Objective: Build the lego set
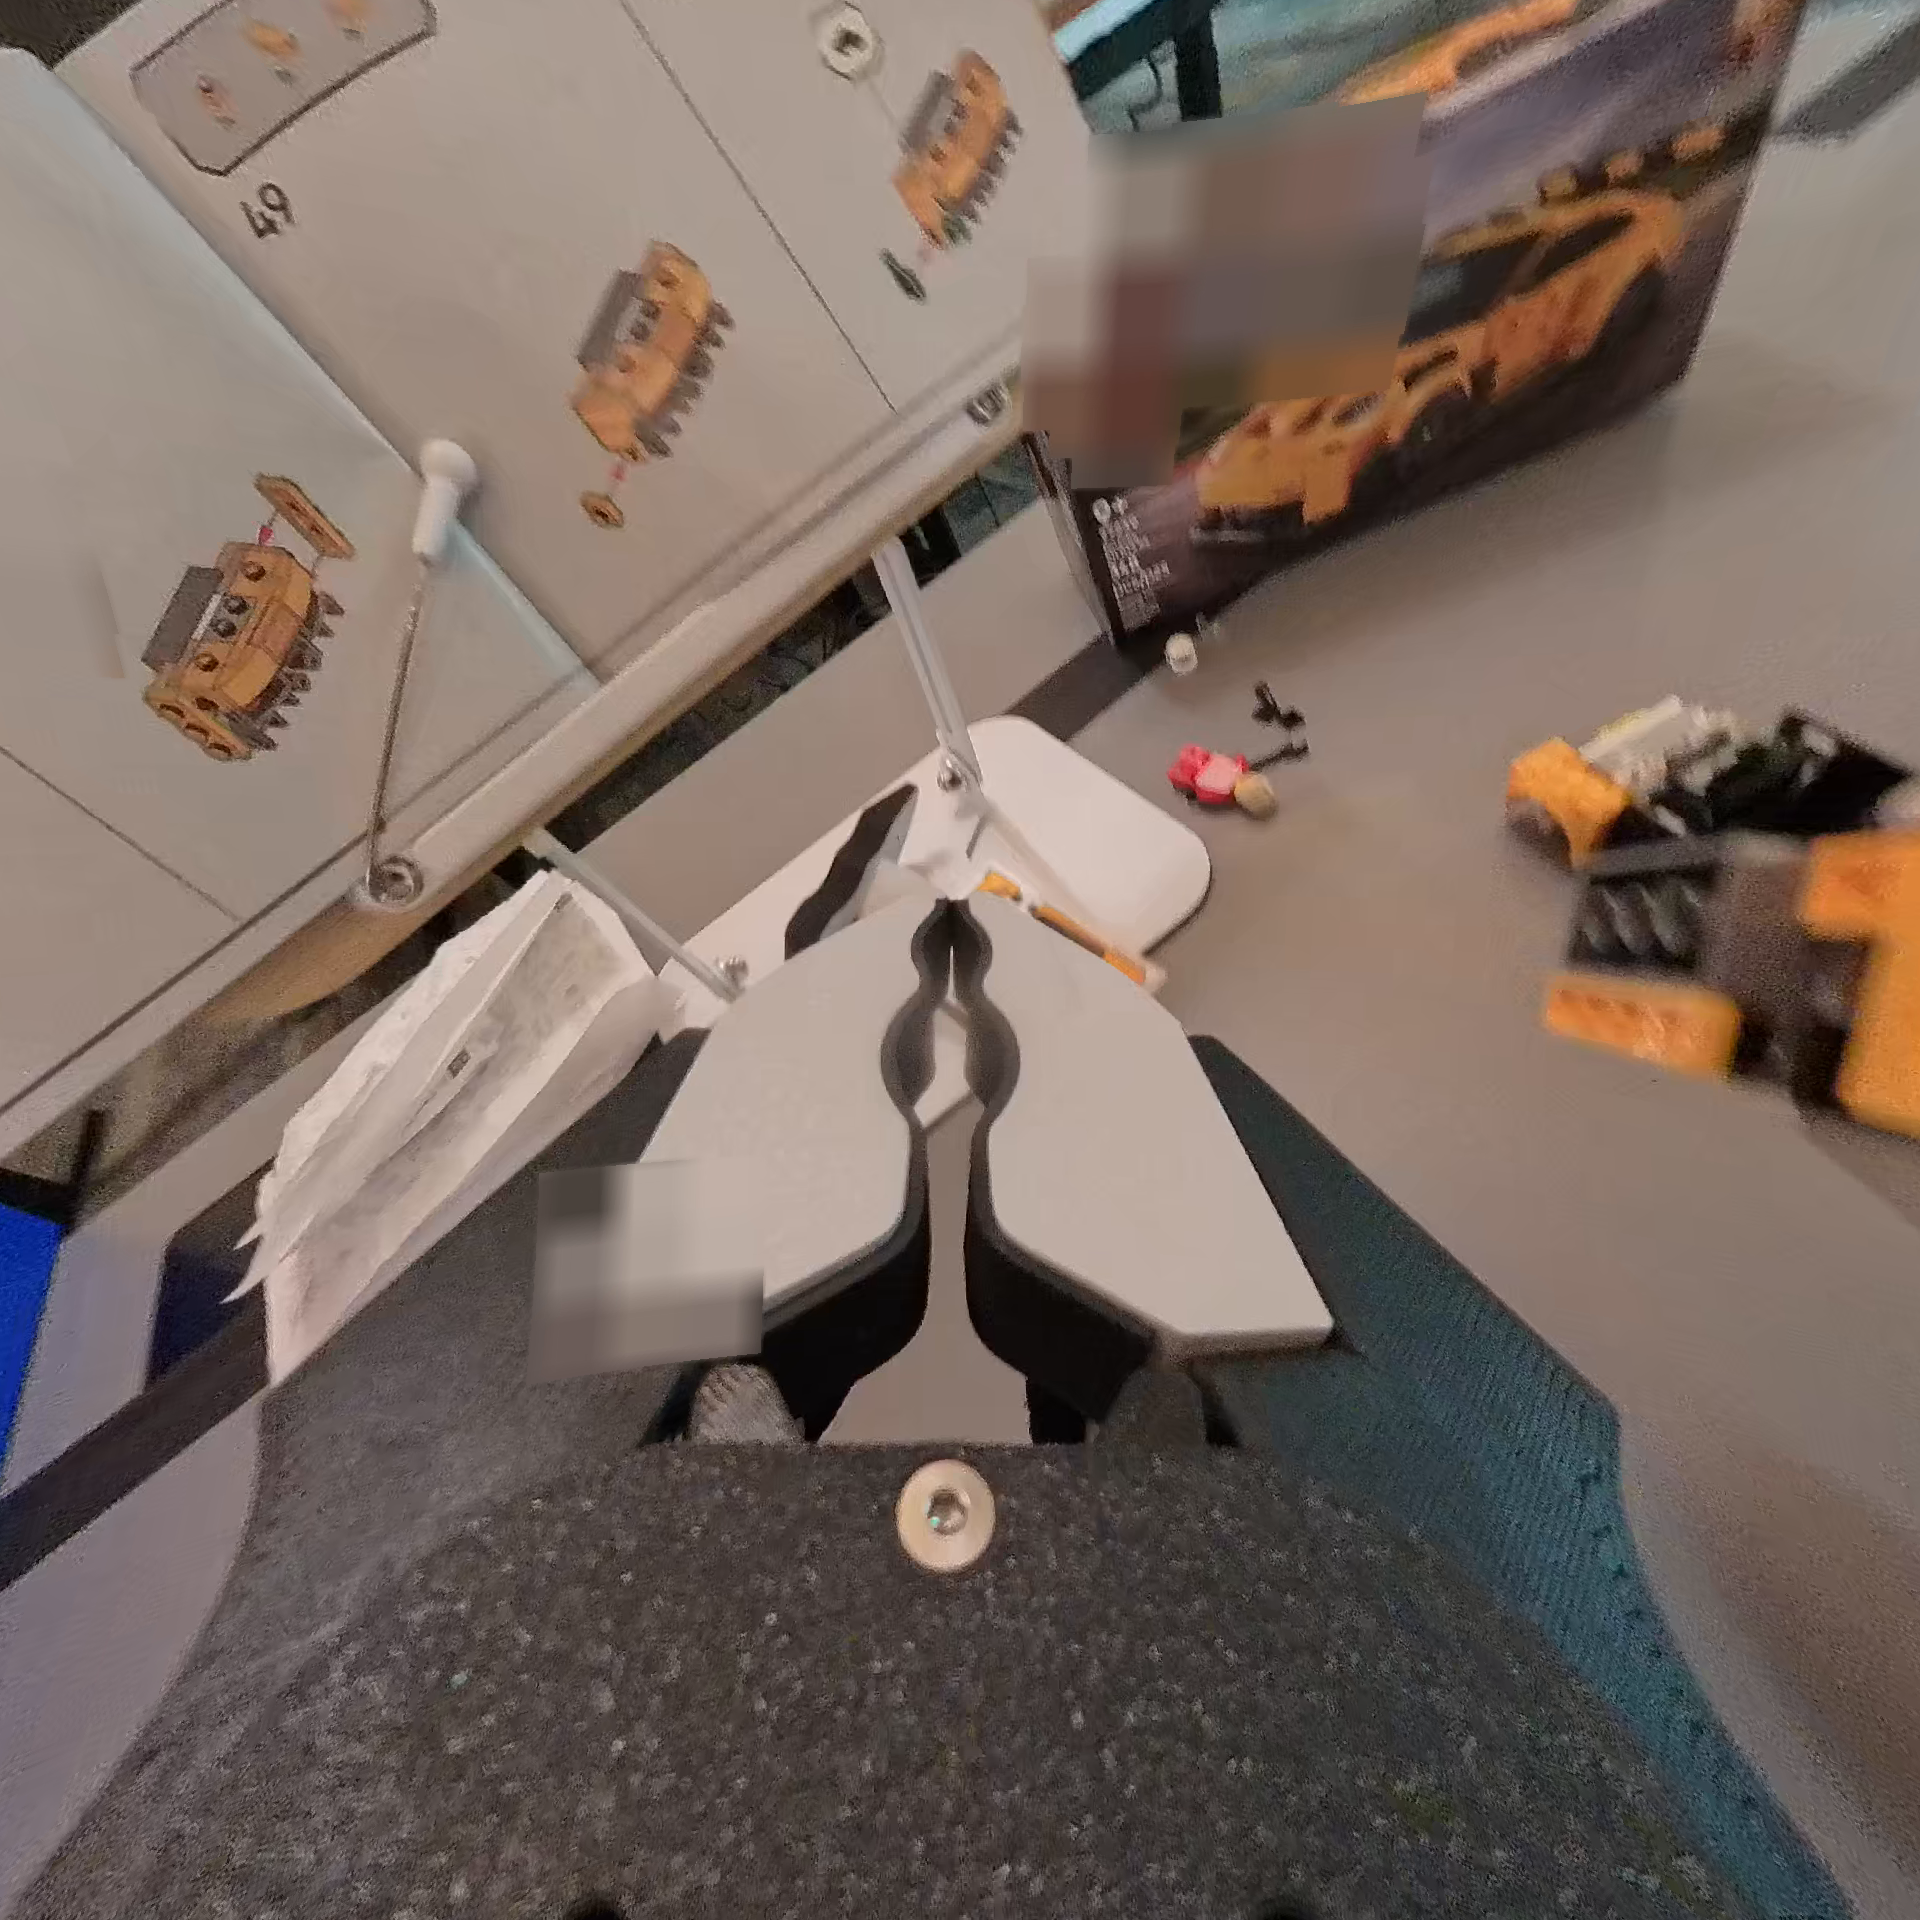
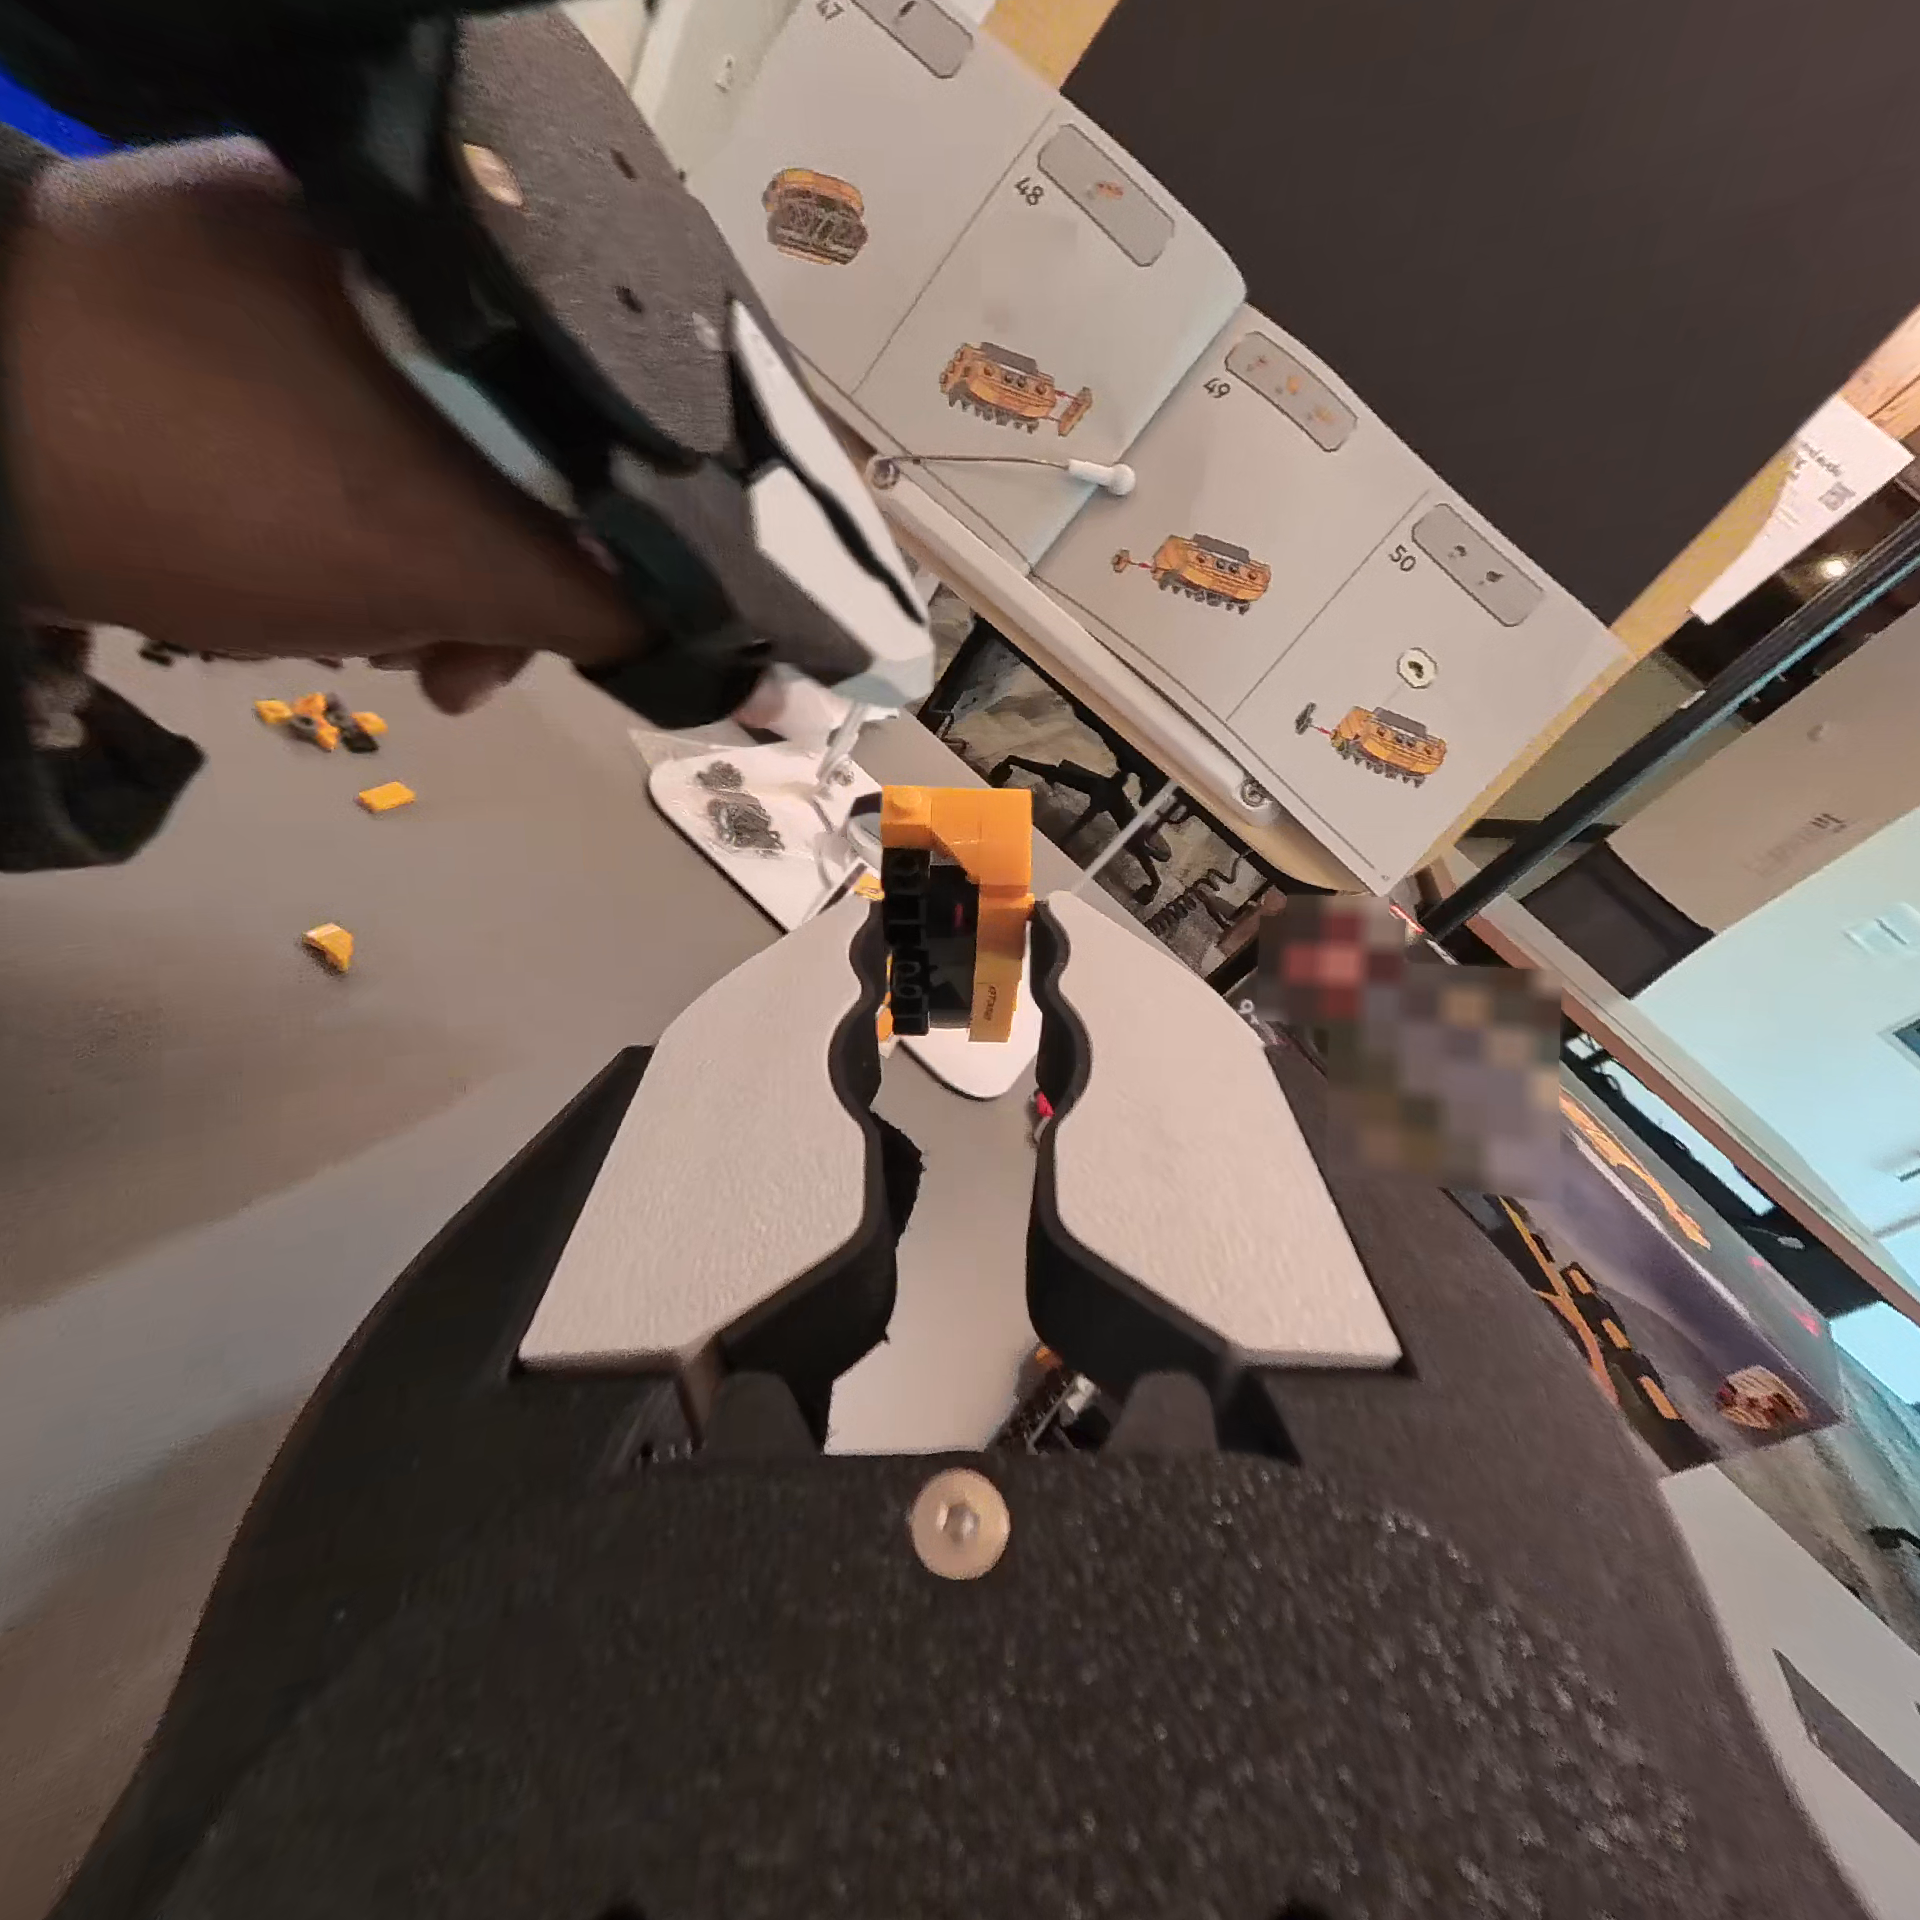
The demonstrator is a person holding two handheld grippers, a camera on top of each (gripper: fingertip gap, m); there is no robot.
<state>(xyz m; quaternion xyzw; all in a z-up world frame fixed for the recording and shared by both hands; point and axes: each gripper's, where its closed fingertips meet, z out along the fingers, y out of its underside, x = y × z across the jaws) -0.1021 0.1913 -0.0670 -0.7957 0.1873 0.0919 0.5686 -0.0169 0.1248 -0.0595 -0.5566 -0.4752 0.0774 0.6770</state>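
Note:
My right gripper is shut on a small orange and black lego sub-assembly and holds it upright above the table, in front of the white stand base. My left gripper is shut, its tips touching over the stand base, and I see nothing between them. It also shows in the right wrist view, held by a hand, up and left of the sub-assembly. The open instruction booklet rests on the stand and also shows in the right wrist view.
A partly built orange, black and grey car lies on the grey table at the right. A red minifigure and small black parts lie near the set's box. Loose orange pieces lie at the left. A folded paper stack lies beside the stand. My hands' fingertips stand some 11 cm from each other.

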